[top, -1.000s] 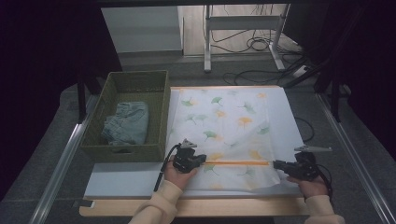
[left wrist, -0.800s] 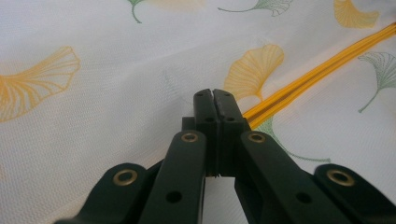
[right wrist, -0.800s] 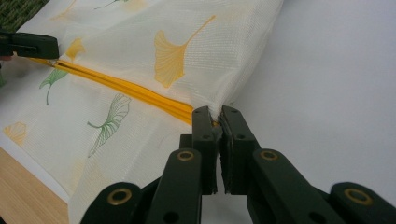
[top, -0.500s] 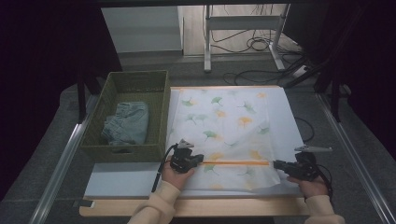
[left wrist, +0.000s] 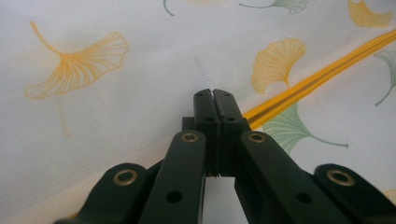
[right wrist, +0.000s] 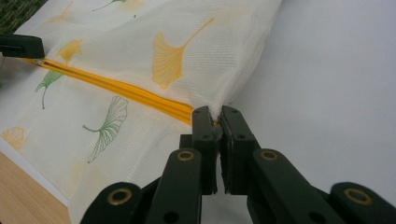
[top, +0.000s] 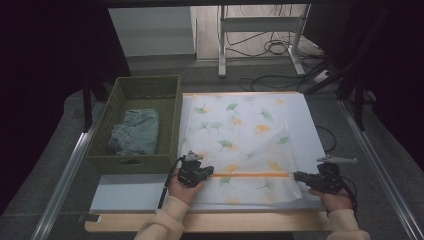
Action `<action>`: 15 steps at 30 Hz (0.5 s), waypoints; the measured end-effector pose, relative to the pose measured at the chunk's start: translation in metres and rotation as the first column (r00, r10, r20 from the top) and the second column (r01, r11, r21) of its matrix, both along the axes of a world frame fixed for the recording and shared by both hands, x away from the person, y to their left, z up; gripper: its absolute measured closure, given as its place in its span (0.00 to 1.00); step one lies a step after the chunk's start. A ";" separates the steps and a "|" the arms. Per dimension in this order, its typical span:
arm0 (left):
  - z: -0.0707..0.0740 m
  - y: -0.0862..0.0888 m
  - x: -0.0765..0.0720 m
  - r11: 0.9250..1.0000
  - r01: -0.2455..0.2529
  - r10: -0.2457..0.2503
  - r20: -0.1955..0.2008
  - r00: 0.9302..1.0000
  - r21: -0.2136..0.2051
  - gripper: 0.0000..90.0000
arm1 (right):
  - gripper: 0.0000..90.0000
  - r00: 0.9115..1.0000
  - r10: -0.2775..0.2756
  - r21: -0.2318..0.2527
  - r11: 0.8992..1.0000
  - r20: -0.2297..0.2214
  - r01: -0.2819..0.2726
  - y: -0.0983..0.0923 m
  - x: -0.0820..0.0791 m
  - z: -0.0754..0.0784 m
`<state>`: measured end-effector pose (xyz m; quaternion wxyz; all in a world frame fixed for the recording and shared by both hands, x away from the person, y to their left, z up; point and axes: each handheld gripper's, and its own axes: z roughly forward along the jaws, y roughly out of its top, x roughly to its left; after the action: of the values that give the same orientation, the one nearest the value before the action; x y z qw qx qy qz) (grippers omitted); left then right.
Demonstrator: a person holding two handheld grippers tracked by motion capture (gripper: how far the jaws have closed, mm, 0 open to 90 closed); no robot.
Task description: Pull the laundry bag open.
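The high view is dim and slightly soft; the surroundings fall to near black at left, right and top, while the white board [top: 305, 125] and floor behind catch the most light; shadows are faint; the basket [top: 135, 160] is murky inside; both gripper views are brighter and evenly lit, without glare; the near black arms are blurred, the mesh bag [right wrist: 187, 42] reasonably sharp, far corners softening

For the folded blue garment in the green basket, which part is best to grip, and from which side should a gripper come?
Probably from straight above. The green basket has tall walls all around, so no side approach is free. The blue garment lies crumpled on the basket floor; its raised folds near the middle give the jaws something to pinch. Both grippers are now shut at the laundry bag, so one must let go first.
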<state>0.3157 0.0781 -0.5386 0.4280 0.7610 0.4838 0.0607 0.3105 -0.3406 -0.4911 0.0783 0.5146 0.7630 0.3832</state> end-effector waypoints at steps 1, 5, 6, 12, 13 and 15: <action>0.000 0.000 0.000 1.000 0.000 0.000 0.000 1.000 0.000 1.00 | 0.95 1.000 0.000 0.000 1.000 0.000 0.000 0.000 0.000 0.000; 0.000 0.003 -0.002 1.000 -0.009 0.009 0.002 1.000 0.001 1.00 | 0.95 1.000 -0.001 -0.004 1.000 0.002 0.001 -0.001 0.000 0.000; 0.000 0.004 -0.003 1.000 -0.012 0.012 0.002 1.000 0.002 1.00 | 0.95 1.000 -0.001 -0.001 1.000 0.000 0.001 -0.001 0.000 0.000; 0.000 0.007 -0.007 1.000 -0.022 0.022 0.014 1.000 0.015 1.00 | 0.95 1.000 -0.001 -0.004 1.000 0.001 0.001 -0.001 0.000 0.000; 0.000 0.007 -0.007 1.000 -0.022 0.022 0.014 1.000 0.015 1.00 | 0.95 1.000 -0.001 -0.004 1.000 0.001 0.001 -0.001 0.000 0.000; 0.000 0.009 -0.007 1.000 -0.027 0.027 0.012 1.000 0.012 1.00 | 0.95 1.000 -0.002 -0.006 1.000 0.000 0.002 -0.001 0.000 0.000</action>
<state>0.3084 0.0873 -0.5390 0.4253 0.7567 0.4910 0.0742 0.3104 -0.3419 -0.4912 0.0802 0.5153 0.7636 0.3807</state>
